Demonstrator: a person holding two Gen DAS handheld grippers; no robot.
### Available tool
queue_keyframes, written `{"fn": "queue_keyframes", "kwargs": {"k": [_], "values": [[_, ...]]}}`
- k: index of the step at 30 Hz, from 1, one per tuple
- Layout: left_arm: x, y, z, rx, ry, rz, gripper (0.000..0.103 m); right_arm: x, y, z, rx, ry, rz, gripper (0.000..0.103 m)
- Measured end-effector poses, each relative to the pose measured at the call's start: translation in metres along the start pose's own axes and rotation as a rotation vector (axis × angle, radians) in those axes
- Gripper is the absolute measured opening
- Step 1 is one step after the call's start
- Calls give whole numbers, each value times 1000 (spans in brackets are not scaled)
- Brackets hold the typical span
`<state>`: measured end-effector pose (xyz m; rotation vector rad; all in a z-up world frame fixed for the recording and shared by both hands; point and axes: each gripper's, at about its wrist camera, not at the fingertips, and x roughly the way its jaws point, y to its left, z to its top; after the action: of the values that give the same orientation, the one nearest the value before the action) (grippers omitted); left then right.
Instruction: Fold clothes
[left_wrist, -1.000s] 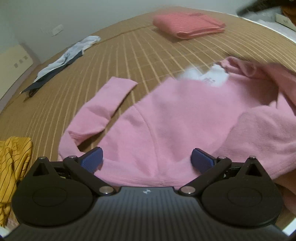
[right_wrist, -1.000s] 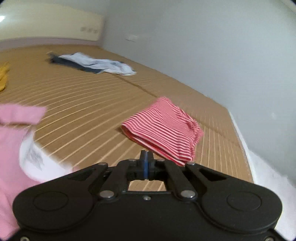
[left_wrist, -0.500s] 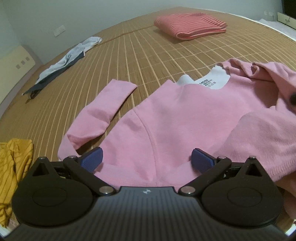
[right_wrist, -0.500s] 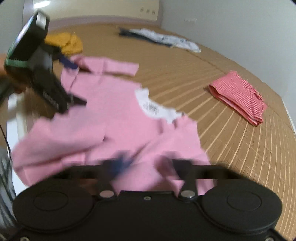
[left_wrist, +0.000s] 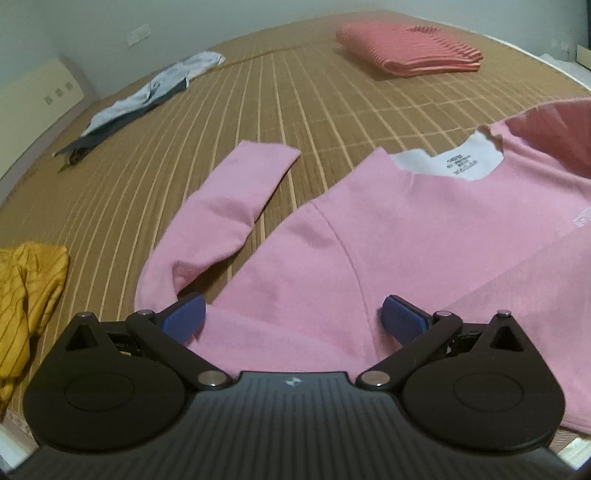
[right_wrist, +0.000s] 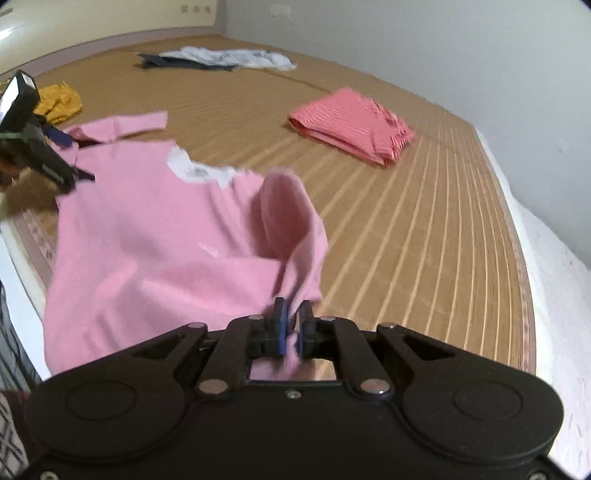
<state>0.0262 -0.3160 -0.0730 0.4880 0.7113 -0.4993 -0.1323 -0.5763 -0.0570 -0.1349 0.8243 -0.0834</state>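
A pink long-sleeved sweatshirt (left_wrist: 388, 236) lies spread on the bamboo mat, with a white neck label (left_wrist: 458, 164) showing. Its left sleeve (left_wrist: 236, 199) is bent back beside the body. My left gripper (left_wrist: 293, 319) is open, its blue pads straddling the shirt's lower left edge. In the right wrist view the pink sweatshirt (right_wrist: 147, 229) has its right side lifted and folded over, and my right gripper (right_wrist: 291, 321) is shut on that pink cloth. The left gripper (right_wrist: 33, 136) shows there at the far left.
A folded red striped garment (left_wrist: 410, 55) (right_wrist: 351, 123) lies further back on the mat (left_wrist: 314, 96). A white and dark garment (left_wrist: 147, 103) (right_wrist: 221, 59) is crumpled near the wall. A yellow striped garment (left_wrist: 26, 288) (right_wrist: 59, 101) sits left. The bed edge (right_wrist: 535, 277) runs right.
My right gripper swung back over the shirt and closed on its right side, lifting pink cloth. The left gripper stayed open at the shirt's lower left, and the right sleeve moved across.
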Motion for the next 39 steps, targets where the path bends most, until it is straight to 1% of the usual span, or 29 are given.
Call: {"fn": "queue_keyframes", "kwargs": {"k": [1,2,3,4,6,7,9,11,13,17,19,21,22,23,25,26,29,31,33,34,36,37,39], "values": [[-2,0,0,0,-11,2,103,0,-3,-3,8,9,-6,12],[-5,0,1,-6,-25,-8,103,-2,-6,-4,15,4,-21,19],[-7,0,1,-13,-40,-19,103,-5,-9,-4,22,-3,-34,21],[-8,0,3,-21,-53,-20,103,-11,-10,-2,27,-27,-42,24],[-10,0,6,-36,-76,-20,103,-23,-13,2,36,-78,-55,39],[-9,0,8,-44,-83,-14,103,-26,-14,7,35,-117,-49,42],[-4,1,12,-62,-88,-5,103,-18,-13,21,27,-162,-14,48],[3,1,16,-85,-82,-1,103,-5,-10,36,10,-201,30,50],[11,1,20,-87,-70,-6,103,18,-3,52,2,-193,53,52],[28,-4,27,-74,-51,-28,103,59,6,63,-48,-117,85,51],[37,-10,31,-41,-32,-2,103,79,11,69,-73,-79,101,51],[43,-10,35,-35,-46,7,103,100,15,74,-97,-41,117,38],[46,-10,38,-36,-48,12,103,110,18,77,-110,-22,125,38],[51,-9,41,-36,-57,21,103,120,20,80,-122,-3,133,38],[63,-10,49,-40,-84,49,103,140,23,85,-144,31,145,45],[69,-10,54,-34,-97,52,103,143,18,87,-140,24,127,51],[93,-15,86,6,-105,78,103,153,3,93,-130,0,46,56],[112,-22,114,65,-114,121,103,164,-7,95,-100,-20,7,62],[134,-35,140,124,-136,170,103,178,-23,100,-36,-39,-17,68],[144,-42,152,150,-151,192,103,183,-33,101,10,-48,-22,69],[163,-55,173,193,-177,232,103,192,-51,103,100,-65,-33,75],[171,-61,182,205,-190,243,103,195,-55,103,120,-75,-42,76],[183,-68,197,202,-205,237,103,200,-64,103,160,-93,-62,77]]}}
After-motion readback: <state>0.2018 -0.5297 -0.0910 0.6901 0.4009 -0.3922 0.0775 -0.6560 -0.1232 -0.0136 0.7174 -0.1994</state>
